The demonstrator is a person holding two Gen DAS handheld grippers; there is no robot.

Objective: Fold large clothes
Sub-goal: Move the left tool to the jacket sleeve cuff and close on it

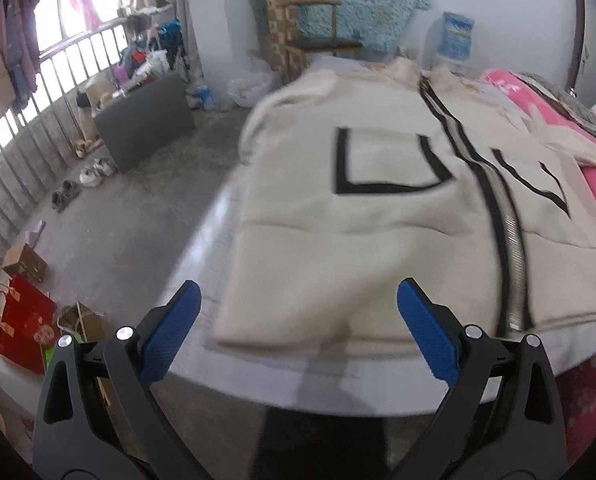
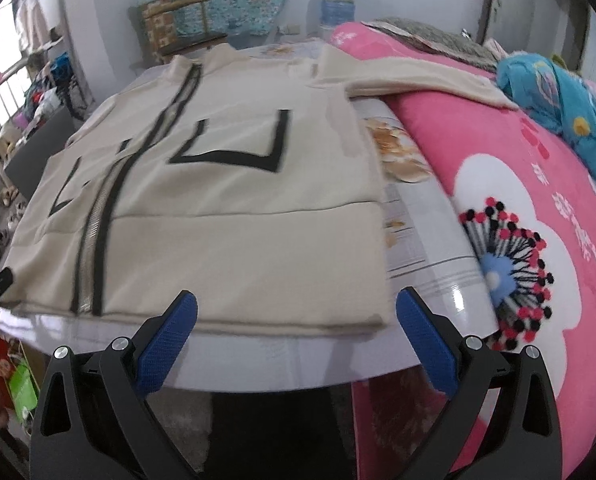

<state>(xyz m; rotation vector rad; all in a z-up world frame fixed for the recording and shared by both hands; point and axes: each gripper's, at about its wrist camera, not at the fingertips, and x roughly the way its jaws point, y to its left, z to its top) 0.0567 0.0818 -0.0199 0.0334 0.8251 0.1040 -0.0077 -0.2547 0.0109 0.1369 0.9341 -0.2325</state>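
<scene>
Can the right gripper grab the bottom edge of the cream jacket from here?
Probably yes: the right gripper is open, the cream jacket hem lies flat just ahead, nothing between.

Domestic bedroom: bed with pink blanket (image 2: pixel 538 200), hanging clothes (image 1: pixel 21 52), shoes (image 1: pixel 93 174) on concrete floor (image 1: pixel 129 232), wooden chair (image 1: pixel 318 28).

A cream zip-up fleece jacket (image 2: pixel 225 216) carries black angular outlines and black bands along a silver zipper (image 2: pixel 91 232). To its right, a bright pink plush blanket (image 2: pixel 538 184) shows a white flower with red, black and blue dots; far right, a turquoise printed quilt (image 2: pixel 554 92)
</scene>
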